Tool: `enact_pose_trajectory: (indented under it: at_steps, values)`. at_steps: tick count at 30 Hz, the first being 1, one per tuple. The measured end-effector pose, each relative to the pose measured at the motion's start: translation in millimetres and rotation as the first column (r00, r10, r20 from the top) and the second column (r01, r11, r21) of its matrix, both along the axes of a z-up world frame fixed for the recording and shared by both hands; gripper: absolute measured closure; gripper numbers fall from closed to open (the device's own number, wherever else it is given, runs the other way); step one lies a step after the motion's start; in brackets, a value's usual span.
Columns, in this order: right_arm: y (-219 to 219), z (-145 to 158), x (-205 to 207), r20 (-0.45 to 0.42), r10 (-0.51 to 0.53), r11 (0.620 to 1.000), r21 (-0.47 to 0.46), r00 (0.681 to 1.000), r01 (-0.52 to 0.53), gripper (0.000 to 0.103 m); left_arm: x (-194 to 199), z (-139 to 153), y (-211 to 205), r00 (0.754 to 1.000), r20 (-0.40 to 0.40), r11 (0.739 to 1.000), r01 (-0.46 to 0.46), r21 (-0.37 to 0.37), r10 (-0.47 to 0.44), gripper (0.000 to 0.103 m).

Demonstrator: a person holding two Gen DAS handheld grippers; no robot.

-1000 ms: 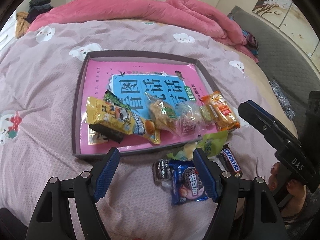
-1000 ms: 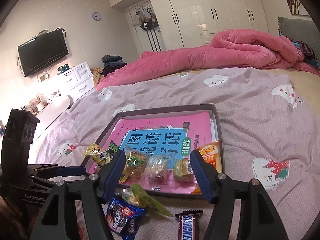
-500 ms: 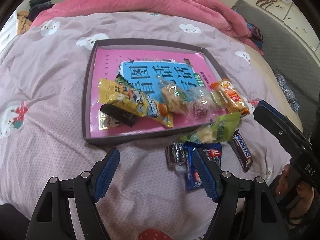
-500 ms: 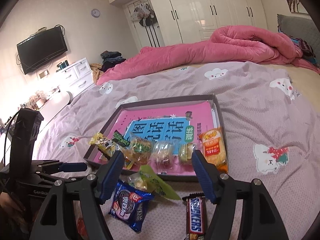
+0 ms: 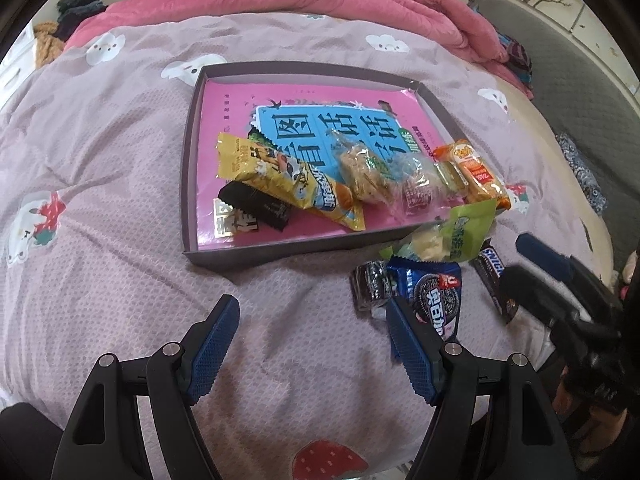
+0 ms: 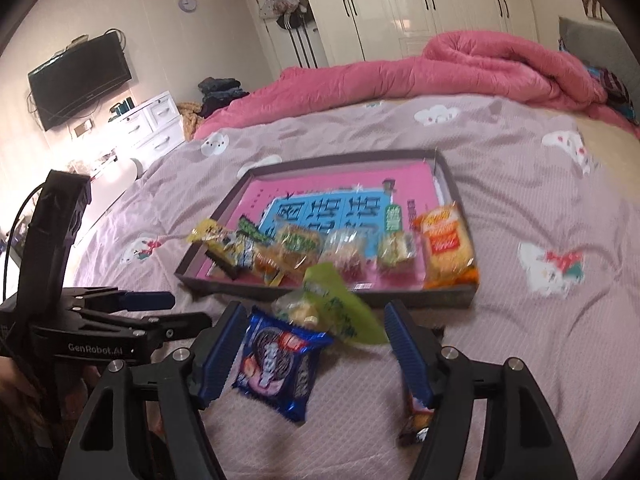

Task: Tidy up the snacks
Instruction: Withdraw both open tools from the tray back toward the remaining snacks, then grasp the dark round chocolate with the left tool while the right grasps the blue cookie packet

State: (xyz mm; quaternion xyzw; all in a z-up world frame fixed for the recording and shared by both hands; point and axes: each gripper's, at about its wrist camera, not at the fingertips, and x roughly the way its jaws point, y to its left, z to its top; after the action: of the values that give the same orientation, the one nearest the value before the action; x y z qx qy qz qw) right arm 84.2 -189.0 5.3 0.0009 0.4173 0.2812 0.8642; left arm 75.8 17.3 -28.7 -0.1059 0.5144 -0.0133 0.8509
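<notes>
A dark shallow tray with a pink book inside lies on the bed and holds several snacks in a row: a yellow bar, clear-wrapped cakes, an orange pack. In front of it lie a green pack, a blue Oreo pack, a small dark pack and a Snickers bar. My left gripper is open and empty over the bedsheet. My right gripper is open around the Oreo pack, not touching it.
The bed is covered by a mauve patterned sheet. A rolled pink duvet lies at the far side. A white dresser and wall TV stand at the left. The right gripper's body shows in the left wrist view.
Both grippers have pulled back and lowered toward the loose snacks; the tray looks farther off. The right gripper now straddles the Oreo pack. Both stay open.
</notes>
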Motion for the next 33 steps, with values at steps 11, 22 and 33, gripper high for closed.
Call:
enact_pose_trajectory:
  at_steps: [11,22,33]
  values:
    - [32,-25,-19,-0.040,0.036,0.991,-0.126,0.999,-0.041,0.029,-3,-1,3,1.000,-0.012,1.000,0.004,-0.004,-0.005,0.026]
    - [46,-46,-17,-0.067,-0.007,0.983,-0.186,0.998,-0.006,0.029,-4,-5,6,1.000,-0.025,1.000,-0.001,-0.018,0.001,0.026]
    - [52,-55,-10,-0.080,-0.024,0.984,-0.179,0.997,0.009,0.029,5,-19,-2,0.998,-0.054,0.999,0.011,-0.040,-0.013,0.026]
